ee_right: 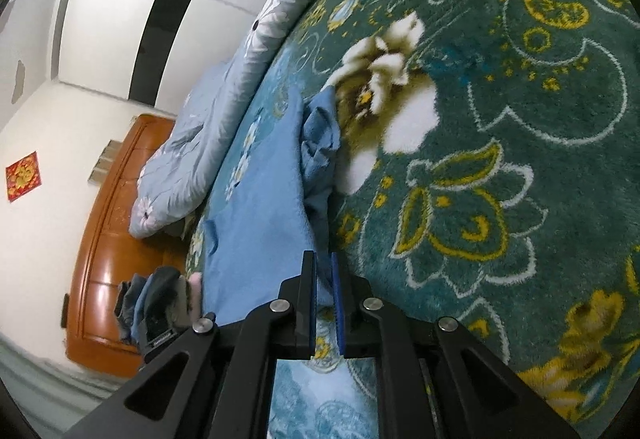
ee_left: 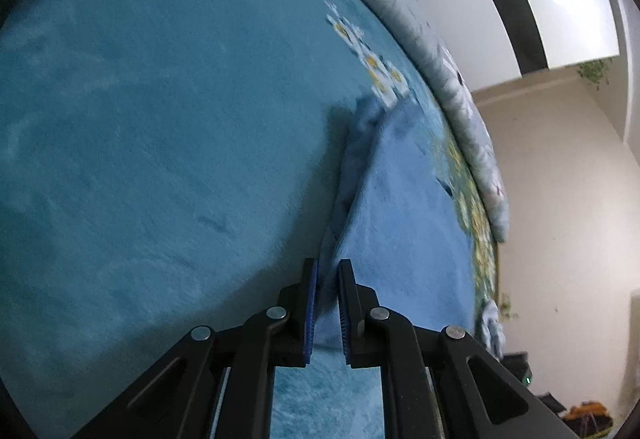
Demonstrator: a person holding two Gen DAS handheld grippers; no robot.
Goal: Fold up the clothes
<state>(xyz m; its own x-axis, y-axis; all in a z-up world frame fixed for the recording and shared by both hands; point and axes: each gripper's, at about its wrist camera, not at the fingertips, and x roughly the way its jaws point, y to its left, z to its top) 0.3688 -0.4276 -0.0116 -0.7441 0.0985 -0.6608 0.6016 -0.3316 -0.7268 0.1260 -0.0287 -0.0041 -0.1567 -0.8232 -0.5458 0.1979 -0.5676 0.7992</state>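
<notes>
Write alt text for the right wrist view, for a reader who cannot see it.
The right tool is shut on the edge of a blue garment spread over a green flowered blanket. A rolled pale quilt lies along the blanket's far side, and a wooden headboard stands against the white wall beyond.

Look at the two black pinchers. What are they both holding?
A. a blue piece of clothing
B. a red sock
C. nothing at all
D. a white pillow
A. The left gripper and the right gripper are each closed on an edge of the blue garment, which lies spread on the patterned blanket.
</notes>
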